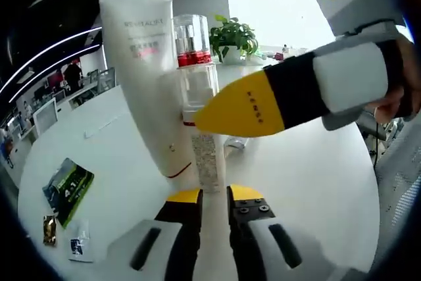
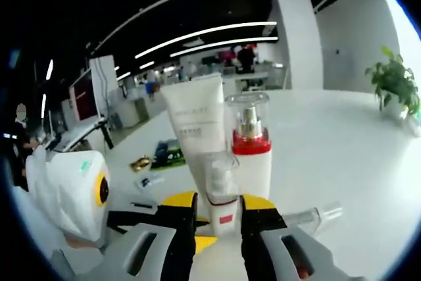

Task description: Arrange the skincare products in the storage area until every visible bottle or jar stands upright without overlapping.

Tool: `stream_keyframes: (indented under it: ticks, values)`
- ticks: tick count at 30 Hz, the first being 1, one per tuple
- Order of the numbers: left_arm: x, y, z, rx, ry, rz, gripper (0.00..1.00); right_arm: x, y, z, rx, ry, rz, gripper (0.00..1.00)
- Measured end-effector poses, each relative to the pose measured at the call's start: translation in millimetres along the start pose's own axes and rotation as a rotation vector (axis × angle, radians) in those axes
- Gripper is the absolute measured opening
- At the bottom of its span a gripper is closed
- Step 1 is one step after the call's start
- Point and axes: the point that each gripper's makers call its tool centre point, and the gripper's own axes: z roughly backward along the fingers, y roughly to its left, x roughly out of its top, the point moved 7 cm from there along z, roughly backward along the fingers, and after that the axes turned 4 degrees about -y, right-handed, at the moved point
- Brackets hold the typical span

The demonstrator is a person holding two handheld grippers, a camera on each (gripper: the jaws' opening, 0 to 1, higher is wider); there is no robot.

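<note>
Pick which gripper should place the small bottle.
Right: the right gripper has its jaws around the small bottle, beside the white tube; the left gripper sits below it.

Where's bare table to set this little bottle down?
Bare white table lies right of the tube, toward the potted plant. Crowded: tube, red-collared bottle and small bottle cluster together; packets lie left.
</note>
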Motion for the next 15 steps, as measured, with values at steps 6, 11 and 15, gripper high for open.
stream_keyframes:
  ticks: [6, 11, 15]
  values:
    - [-2.6, 2.6, 0.0, 0.016, 0.011, 0.009, 0.14, -1.3, 4.6, -0.3, 0.012, 0.018, 0.042, 0.12]
    - [-2.5, 4.7, 0.5, 0.019, 0.009, 0.017, 0.14, -3.2, 7.9, -0.3, 0.021, 0.033, 0.051, 0.13]
    - [-2.7, 5.8, 0.2, 0.021, 0.009, 0.014, 0.14, -3.7, 8.2, 0.0, 0.02, 0.038, 0.053, 0.12]
